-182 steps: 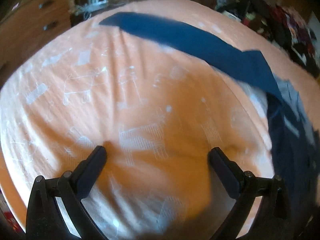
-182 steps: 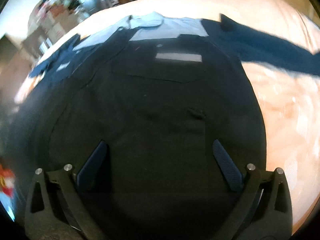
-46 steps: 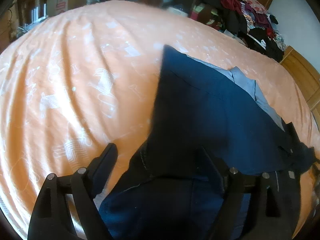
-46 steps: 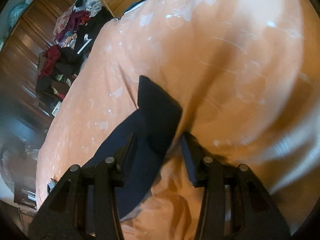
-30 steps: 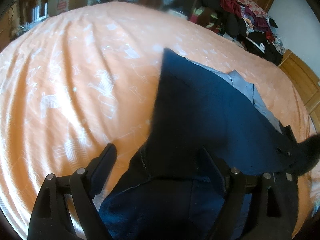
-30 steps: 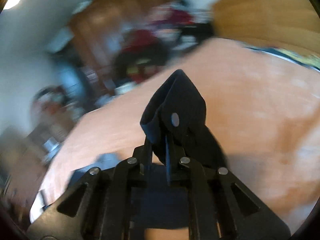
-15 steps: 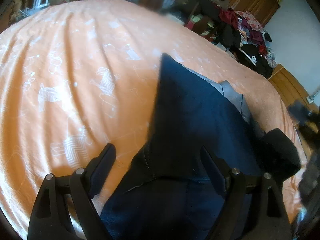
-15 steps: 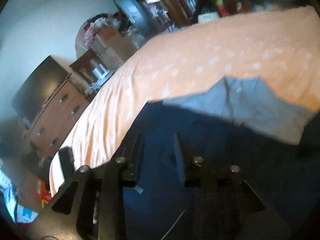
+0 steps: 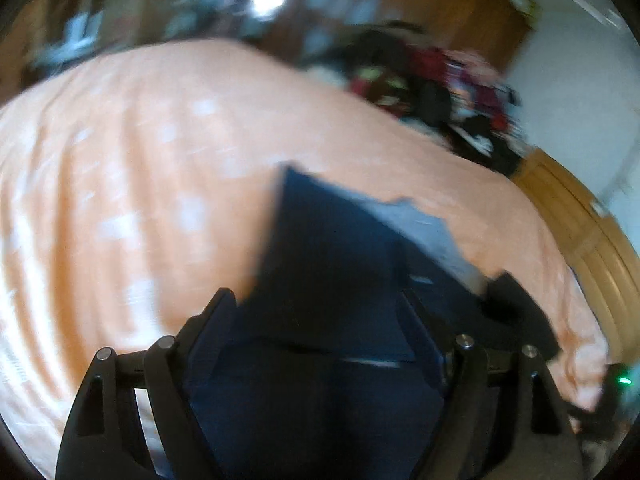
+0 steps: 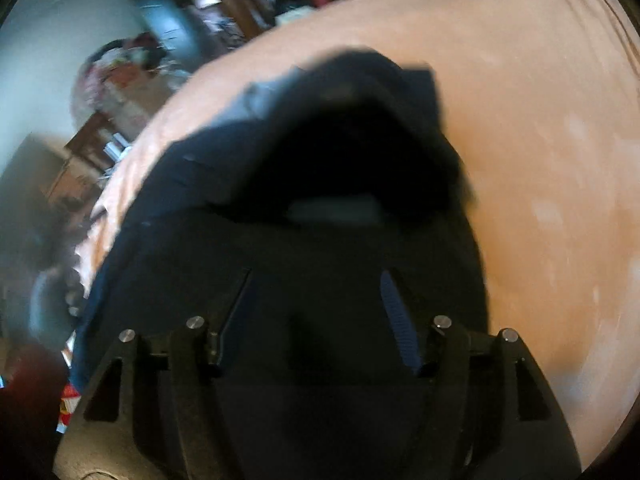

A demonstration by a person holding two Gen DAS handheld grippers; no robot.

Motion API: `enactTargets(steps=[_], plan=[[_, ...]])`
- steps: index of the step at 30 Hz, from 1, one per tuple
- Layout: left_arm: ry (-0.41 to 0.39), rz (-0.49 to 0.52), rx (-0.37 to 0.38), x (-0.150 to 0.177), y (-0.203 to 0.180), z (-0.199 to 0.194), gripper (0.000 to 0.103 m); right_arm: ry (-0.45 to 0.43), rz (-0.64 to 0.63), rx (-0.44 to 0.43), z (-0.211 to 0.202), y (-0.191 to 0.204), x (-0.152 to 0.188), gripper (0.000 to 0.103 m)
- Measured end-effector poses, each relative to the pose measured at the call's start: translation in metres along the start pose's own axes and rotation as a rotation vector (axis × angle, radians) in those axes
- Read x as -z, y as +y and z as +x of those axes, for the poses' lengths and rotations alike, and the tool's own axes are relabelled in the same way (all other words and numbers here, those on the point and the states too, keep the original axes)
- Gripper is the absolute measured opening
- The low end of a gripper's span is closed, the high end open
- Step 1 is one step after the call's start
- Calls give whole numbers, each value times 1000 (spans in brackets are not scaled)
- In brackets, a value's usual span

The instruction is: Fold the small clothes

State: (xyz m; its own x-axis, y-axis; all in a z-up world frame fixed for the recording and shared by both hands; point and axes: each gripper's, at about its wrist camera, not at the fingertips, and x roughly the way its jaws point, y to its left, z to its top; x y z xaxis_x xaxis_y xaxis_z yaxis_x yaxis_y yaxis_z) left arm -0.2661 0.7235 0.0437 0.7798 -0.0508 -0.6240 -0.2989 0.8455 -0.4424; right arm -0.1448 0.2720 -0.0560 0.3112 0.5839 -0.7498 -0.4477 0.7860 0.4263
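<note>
Navy garment [image 9: 320, 264] lies on the orange bed [image 9: 120, 208], sleeve flopped over its middle. Both our left tongs [image 9: 316, 312] and right tongs [image 10: 316, 292] gape, holding nothing. We should flatten that bunched sleeve before creasing; views blurred.

Matt navy cloth garment [image 9: 332, 248]
</note>
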Motion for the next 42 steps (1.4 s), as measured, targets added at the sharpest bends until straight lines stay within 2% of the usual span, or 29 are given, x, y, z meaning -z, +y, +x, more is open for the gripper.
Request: enactTargets(steps=[1, 3, 5, 7, 8, 14, 15, 16, 17, 18, 20, 23, 25, 27, 30, 32, 33, 35, 36, 38, 42], plan=[[45, 28, 58, -3, -19, 15, 84, 1, 21, -5, 2, -7, 0, 62], [135, 13, 131, -5, -44, 49, 83, -30, 50, -28, 3, -17, 4, 62], [209, -22, 141, -5, -52, 80, 80, -49, 50, -33, 4, -17, 3, 62], [284, -89, 91, -1, -51, 112, 75, -57, 43, -40, 4, -17, 2, 64], [297, -113, 89, 0, -51, 120, 71, -59, 42, -45, 4, -18, 2, 64], [284, -114, 73, -4, -68, 144, 71, -68, 25, -66, 7, -22, 9, 69], [275, -114, 63, -4, -68, 147, 67, -69, 22, -64, 8, -21, 9, 69], [270, -115, 52, -6, -66, 150, 62, -70, 21, -63, 8, -21, 11, 69], [266, -123, 50, -7, -63, 152, 39, -72, 21, -64, 7, -21, 11, 69], [271, -161, 89, -9, -57, 154, 11, -75, 23, -67, 7, -21, 11, 69], [223, -187, 115, -13, -55, 145, 11, -79, 25, -70, 7, -21, 11, 69], [105, -142, 108, -24, -51, 102, 11, -80, 22, -67, 8, -22, 12, 69], [24, -132, 67, -33, -38, 72, 11, -80, 19, -67, 8, -22, 12, 70], [-14, -148, 25, -40, -17, 54, 11, -81, 15, -67, 9, -21, 11, 71], [74, -168, -44, -37, 15, 66, 14, -65, 11, -58, 7, -18, 9, 71], [176, -186, -63, -25, 30, 86, 15, -55, 30, -58, 0, -18, 7, 72], [193, -196, -52, -19, 34, 88, 15, -58, 51, -79, -5, -19, 5, 71], [175, -178, -30, -14, 31, 82, 19, -105, 66, -114, -20, -13, -6, 71], [172, -177, -21, -14, 30, 82, 27, -124, 57, -109, -26, -4, -14, 71], [167, -168, -17, -12, 27, 84, 33, -139, 28, -41, -25, -4, -37, 71], [166, -170, -21, -12, 22, 87, 33, -31, 96, 13, 15, -32, -66, 71]])
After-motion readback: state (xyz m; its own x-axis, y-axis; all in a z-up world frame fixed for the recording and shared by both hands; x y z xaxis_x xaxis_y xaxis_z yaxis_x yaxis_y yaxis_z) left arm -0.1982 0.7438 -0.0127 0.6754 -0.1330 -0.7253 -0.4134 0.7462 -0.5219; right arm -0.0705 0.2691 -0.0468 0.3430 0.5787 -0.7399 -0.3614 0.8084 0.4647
